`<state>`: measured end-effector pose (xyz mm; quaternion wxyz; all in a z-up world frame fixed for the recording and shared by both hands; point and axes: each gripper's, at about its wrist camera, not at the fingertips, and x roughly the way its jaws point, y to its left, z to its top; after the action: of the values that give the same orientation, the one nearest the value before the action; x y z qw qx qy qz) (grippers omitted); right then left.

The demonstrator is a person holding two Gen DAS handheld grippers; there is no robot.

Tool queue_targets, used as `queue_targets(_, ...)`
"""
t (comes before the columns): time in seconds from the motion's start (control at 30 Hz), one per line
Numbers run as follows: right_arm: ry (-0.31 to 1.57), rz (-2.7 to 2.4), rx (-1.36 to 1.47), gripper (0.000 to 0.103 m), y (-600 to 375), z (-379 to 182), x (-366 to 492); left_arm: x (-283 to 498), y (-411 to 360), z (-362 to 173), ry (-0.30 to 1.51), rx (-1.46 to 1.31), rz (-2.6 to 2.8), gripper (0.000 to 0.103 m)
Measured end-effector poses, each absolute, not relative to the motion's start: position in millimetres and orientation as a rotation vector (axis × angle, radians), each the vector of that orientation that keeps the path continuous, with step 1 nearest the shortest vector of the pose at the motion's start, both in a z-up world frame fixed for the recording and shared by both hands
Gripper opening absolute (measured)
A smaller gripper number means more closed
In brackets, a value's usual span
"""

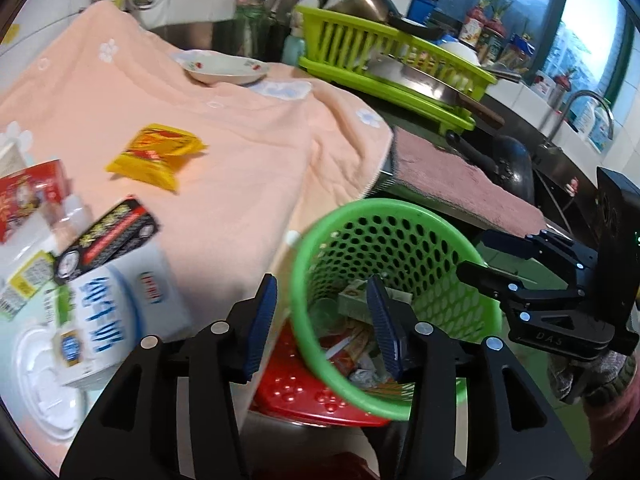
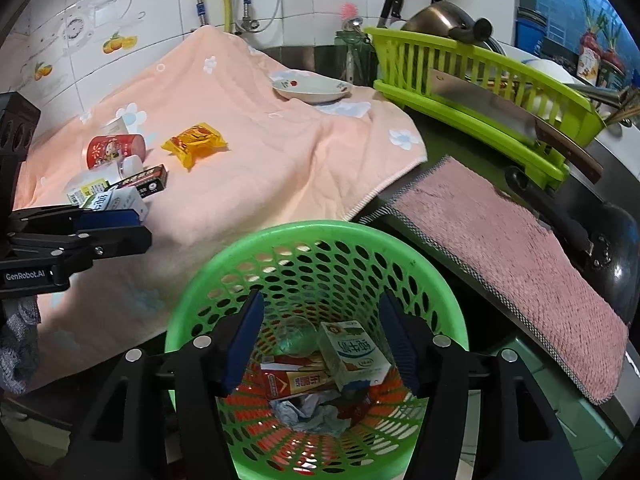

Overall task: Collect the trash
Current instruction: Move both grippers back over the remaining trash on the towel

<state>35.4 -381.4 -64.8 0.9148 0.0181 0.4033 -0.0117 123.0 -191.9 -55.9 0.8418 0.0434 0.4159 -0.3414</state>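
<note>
A green perforated bin point(image 2: 316, 240) stands below the counter edge and holds a milk carton point(image 2: 354, 354), a red packet, crumpled paper and a clear cup. My right gripper point(image 2: 324, 340) is open and empty over the bin's mouth. My left gripper point(image 1: 324, 320) is open and empty at the bin's left rim point(image 1: 304, 280). On the peach towel point(image 2: 260, 152) lie a yellow snack packet point(image 2: 196, 144), a red can point(image 2: 114, 150), a black box point(image 2: 146, 182) and a white-blue milk carton point(image 1: 120, 300).
A white plate point(image 2: 312, 86) sits at the towel's far edge. A lime dish rack point(image 2: 480, 92) with a cleaver, a pink mat point(image 2: 512, 248) and a black pan point(image 2: 616, 264) fill the right counter. A red stool point(image 1: 304, 396) is under the bin.
</note>
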Motion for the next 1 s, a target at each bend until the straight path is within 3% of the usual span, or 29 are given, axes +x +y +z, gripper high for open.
queue_targets(0.43, 0.819, 0.071, -0.002, 0.065, -341, -58, 57, 142, -87, -42, 0.839, 0.047, -0.478, 0.050)
queue_targets(1.0, 0.829, 0.399, -0.257, 0.084, -239, -51, 104, 163, 29, -59, 0.901, -0.047, -0.294, 0.050)
